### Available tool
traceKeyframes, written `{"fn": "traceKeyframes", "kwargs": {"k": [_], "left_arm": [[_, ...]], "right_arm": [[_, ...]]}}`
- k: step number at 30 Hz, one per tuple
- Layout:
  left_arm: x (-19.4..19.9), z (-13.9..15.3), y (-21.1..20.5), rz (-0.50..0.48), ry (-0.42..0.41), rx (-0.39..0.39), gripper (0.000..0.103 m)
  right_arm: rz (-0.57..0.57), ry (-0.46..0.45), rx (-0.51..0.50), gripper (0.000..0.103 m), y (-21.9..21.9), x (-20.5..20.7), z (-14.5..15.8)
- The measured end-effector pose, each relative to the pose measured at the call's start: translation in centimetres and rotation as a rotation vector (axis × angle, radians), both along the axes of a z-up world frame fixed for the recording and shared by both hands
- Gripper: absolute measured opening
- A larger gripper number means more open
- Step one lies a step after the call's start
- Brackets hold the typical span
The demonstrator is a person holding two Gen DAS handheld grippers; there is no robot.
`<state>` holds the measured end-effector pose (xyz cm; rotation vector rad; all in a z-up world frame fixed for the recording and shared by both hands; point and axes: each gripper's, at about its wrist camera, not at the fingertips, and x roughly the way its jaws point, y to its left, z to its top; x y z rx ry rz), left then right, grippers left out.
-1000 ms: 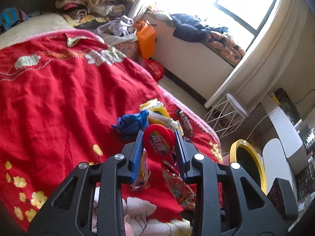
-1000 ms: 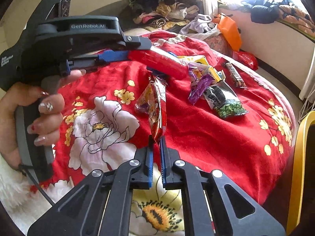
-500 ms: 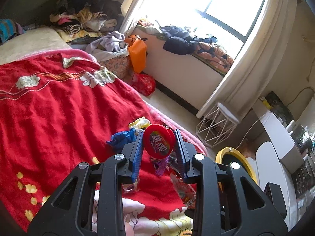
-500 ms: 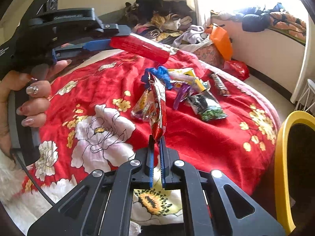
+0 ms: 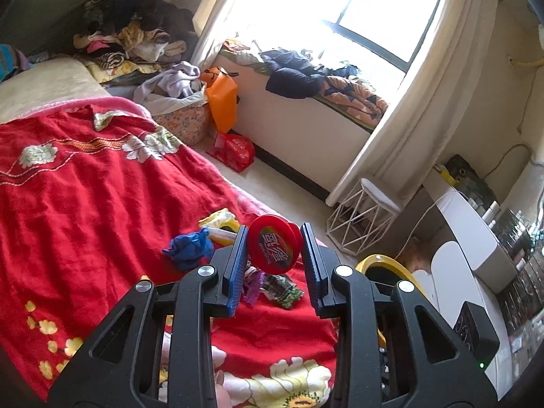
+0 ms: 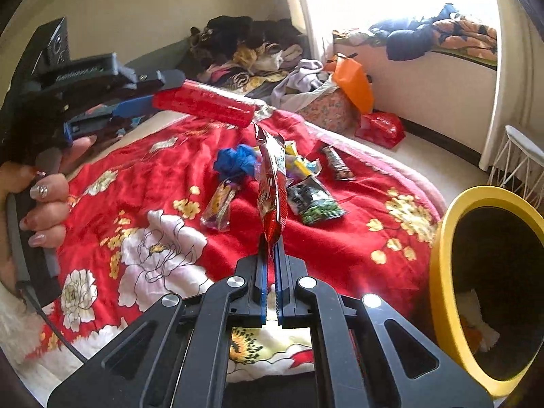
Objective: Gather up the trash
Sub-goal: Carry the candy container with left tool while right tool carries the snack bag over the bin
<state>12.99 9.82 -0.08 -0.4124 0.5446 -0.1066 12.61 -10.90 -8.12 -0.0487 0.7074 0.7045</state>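
Left gripper [image 5: 274,265]: fingers clenched on a red tube [image 5: 274,249], gripped at its sides, round end cap facing the left wrist camera. From the right wrist view the same tube [image 6: 204,105] sticks out level from the left gripper [image 6: 149,97], held in the air above the bed. A hand [image 6: 44,200] with painted nails wraps the left gripper's handle.

Right gripper [image 6: 271,258]: fingers clamped tight on the lower end of a red snack wrapper [image 6: 272,193]. The wrapper stands upright out of the fingers, lifted clear of the red blanket [image 6: 340,248].

Trash on the blanket, all near one another beyond the lifted wrapper:
- crumpled blue wrapper [image 6: 236,161], also in the left wrist view [image 5: 188,248]
- clear candy bag [image 6: 221,204], just below the blue one
- green and black packet [image 6: 314,202]
- yellow wrapper [image 6: 299,165], partly hidden behind the lifted wrapper
- dark bar wrapper [image 6: 336,163], nearest the far edge of the bed

Yellow bin [image 6: 442,272] stands off the right edge of the bed, its mouth facing the right wrist camera; some pale scraps lie inside. In the left wrist view only a part of the rim [image 5: 384,260] shows, behind the right finger.
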Motion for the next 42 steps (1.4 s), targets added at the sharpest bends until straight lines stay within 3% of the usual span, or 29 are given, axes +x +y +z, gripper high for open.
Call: {"fn": "traceKeyframes", "kwargs": {"k": [42], "left_arm": [[0.5,0.6,-8.6,-0.198,-0.027,0.052,0.024]], "right_arm": [[-0.269,-0.031,0.072,0.003,-9.4,1.5,2.0]]}}
